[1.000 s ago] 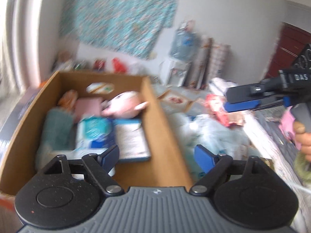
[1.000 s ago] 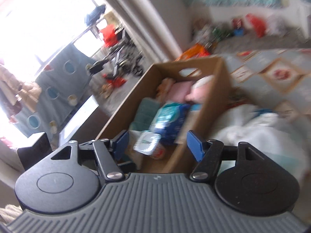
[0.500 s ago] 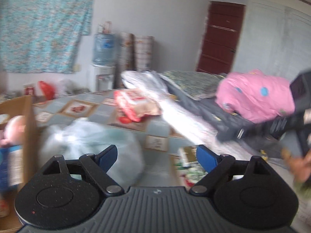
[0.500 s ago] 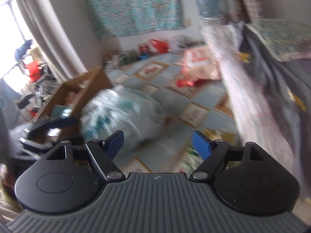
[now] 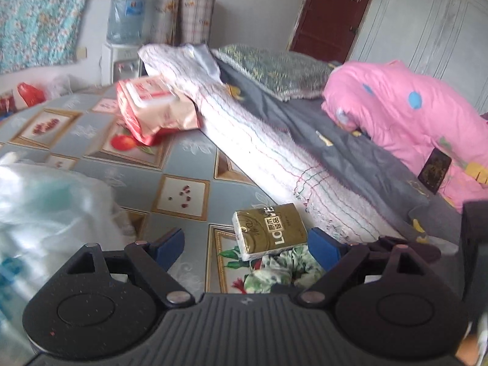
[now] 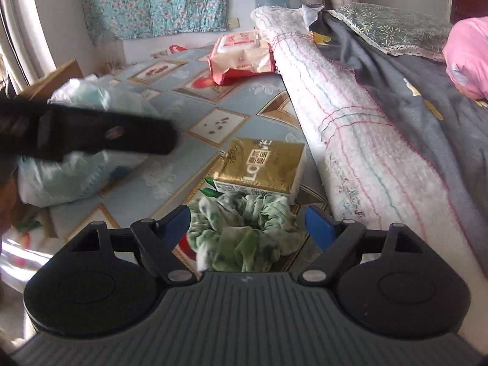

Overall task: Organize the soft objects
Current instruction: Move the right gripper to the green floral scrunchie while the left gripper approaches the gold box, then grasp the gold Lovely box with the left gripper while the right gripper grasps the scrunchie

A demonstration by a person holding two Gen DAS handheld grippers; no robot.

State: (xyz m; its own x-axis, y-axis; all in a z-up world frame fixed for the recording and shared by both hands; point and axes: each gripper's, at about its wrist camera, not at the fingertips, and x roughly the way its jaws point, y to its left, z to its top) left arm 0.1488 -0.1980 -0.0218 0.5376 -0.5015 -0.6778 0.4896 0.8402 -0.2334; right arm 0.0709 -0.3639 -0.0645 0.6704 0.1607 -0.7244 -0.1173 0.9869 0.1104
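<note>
A gold tissue pack (image 5: pixel 270 230) lies on the patterned floor mat beside the bed. Against its near side sits a crumpled green-and-white cloth (image 5: pixel 274 271). My left gripper (image 5: pixel 247 247) hovers open over both, and nothing touches its blue pads. In the right wrist view the green cloth (image 6: pixel 244 228) lies between the blue pads of my right gripper (image 6: pixel 248 222). Those jaws are opening and the pads stay clear of the cloth. The gold pack (image 6: pixel 262 167) is just beyond it. The left gripper's black body (image 6: pixel 91 134) crosses that view on the left, blurred.
A white plastic bag (image 6: pixel 85 158) bulges on the left. A red-and-white package (image 5: pixel 152 106) leans on the rolled white blanket (image 5: pixel 259 128) at the bed's edge. A pink quilt (image 5: pixel 411 113) lies on the bed. The cardboard box corner (image 6: pixel 58 76) shows far left.
Both views have swung from the cardboard box across to the floor by the bed, then dropped toward the gold pack and green cloth. The right jaws stand wider than before.
</note>
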